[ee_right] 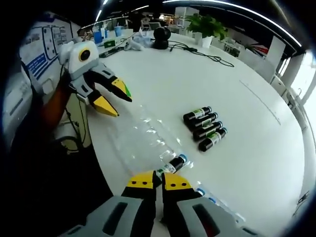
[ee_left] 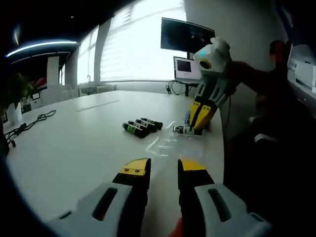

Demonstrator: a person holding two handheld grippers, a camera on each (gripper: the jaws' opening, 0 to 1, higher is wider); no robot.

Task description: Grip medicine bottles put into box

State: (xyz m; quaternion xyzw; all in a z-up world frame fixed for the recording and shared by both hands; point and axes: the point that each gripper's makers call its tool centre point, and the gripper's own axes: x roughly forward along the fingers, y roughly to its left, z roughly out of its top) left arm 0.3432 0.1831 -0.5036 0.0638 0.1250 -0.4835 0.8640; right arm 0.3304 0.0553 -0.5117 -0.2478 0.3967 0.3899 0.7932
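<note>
left gripper [ee_left: 163, 170]: grey body, black jaws, yellow tips; right gripper [ee_right: 162, 183] alike

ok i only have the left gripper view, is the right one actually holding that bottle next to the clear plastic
observer: In its own view the right gripper's fingers are almost together. The bottle lies just past their tips, and I cannot tell if it is pinched.
operator: which way is the cap
observer: The blue cap points away from the fingers, roughly toward the four bottles lying side by side.
operator: and how does my left one look from there
observer: The left gripper is open, near the edge of the table, beyond the clear plastic.
</note>
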